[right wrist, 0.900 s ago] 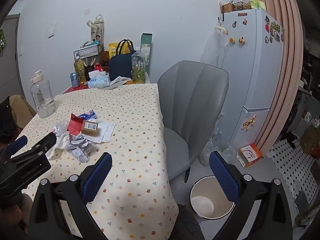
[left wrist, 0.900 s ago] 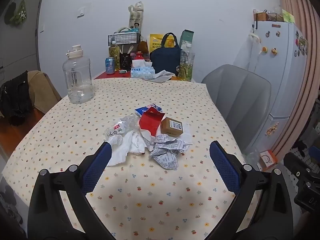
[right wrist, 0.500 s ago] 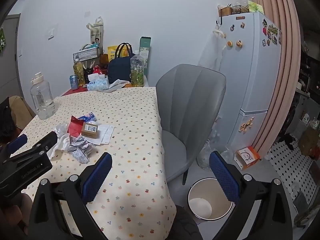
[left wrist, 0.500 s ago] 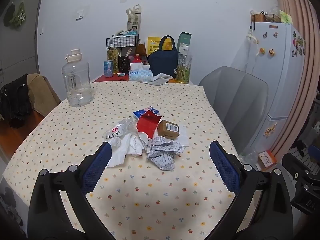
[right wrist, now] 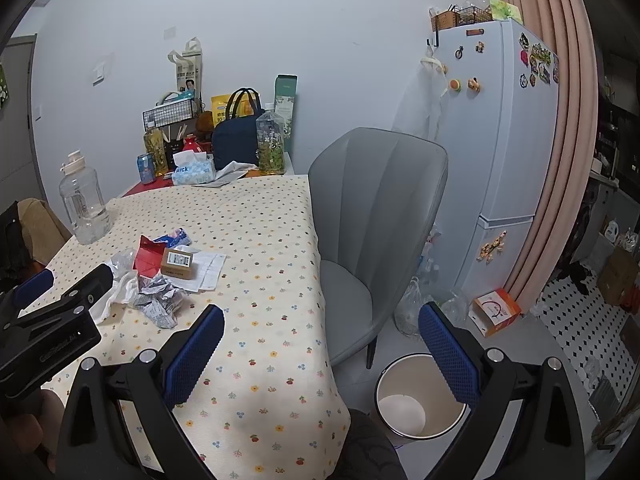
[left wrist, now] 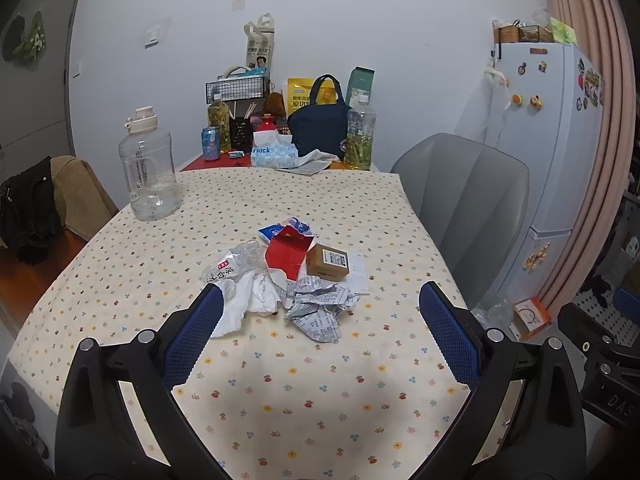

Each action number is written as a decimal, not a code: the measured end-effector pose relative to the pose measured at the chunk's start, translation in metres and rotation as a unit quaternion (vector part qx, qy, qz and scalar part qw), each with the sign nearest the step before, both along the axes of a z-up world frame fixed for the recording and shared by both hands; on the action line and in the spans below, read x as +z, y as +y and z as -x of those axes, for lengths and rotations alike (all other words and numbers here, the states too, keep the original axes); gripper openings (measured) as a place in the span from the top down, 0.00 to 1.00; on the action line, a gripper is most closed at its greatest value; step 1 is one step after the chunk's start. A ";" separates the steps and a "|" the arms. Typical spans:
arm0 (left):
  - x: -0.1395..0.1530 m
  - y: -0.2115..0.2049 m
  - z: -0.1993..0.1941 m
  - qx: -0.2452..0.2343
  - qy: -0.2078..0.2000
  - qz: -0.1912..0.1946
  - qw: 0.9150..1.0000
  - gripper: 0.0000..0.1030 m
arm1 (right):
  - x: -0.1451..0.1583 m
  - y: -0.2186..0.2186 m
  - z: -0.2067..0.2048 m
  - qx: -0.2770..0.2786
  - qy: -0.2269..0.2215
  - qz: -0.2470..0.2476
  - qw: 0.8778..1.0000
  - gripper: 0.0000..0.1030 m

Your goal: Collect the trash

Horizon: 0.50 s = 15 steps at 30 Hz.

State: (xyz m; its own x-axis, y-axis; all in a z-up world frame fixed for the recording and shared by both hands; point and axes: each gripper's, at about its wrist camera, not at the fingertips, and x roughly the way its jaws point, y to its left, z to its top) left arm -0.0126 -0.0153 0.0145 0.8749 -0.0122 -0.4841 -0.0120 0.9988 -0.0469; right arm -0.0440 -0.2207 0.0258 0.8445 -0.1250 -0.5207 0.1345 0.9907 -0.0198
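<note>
While both spread | left gripper (left wrist: pixel 320 320) faces trash pile (left wrist: pixel 288 272) (tabletop) | right gripper (right wrist: pixel 320 336) empty

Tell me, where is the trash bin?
In the right wrist view, the trash bin stands on the floor at lower right, beside the table, before the grey chair.

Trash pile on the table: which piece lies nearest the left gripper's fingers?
The white crumpled tissue, at the pile's near-left edge, right beside the left gripper's left finger. The printed paper ball, red carton and brown box lie farther.
</note>
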 end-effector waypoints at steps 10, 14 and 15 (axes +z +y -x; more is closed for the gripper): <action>0.000 0.001 0.000 0.003 0.000 0.001 1.000 0.05 | -0.001 0.000 0.001 0.001 -0.001 0.001 1.000 0.07; 0.000 0.002 0.000 0.004 0.001 0.001 1.000 0.05 | -0.001 0.000 0.000 0.000 0.000 0.001 1.000 0.07; 0.000 0.002 0.000 0.005 0.001 0.001 1.000 0.05 | -0.001 0.000 0.000 0.000 0.000 0.001 1.000 0.07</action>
State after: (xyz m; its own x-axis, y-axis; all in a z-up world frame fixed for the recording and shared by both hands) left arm -0.0124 -0.0135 0.0143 0.8736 -0.0056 -0.4866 -0.0214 0.9985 -0.0498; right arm -0.0440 -0.2204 0.0251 0.8447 -0.1264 -0.5201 0.1347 0.9906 -0.0219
